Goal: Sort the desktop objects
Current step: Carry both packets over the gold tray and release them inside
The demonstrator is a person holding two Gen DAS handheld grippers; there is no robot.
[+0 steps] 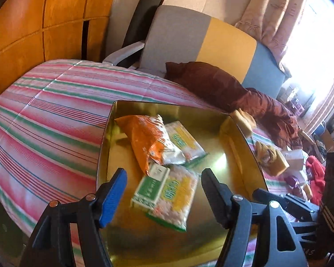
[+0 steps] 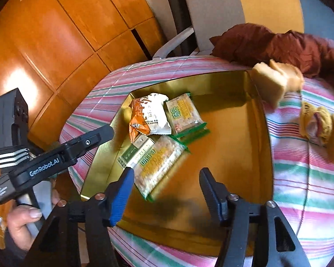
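Both tongs, left [image 1: 163,194] and right [image 2: 164,192], apart, empty, above 4 snack packets [image 2: 160,162] in gold tray [image 2: 233,155].

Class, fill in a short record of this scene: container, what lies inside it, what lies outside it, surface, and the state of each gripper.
container: gold tin tray
inside: orange snack bag; two green-edged cracker packs; small green-and-white box
outside: bread slices at the tray's far corner; a sandwich on the cover
surface: striped bedcover
left gripper: open, empty
right gripper: open, empty
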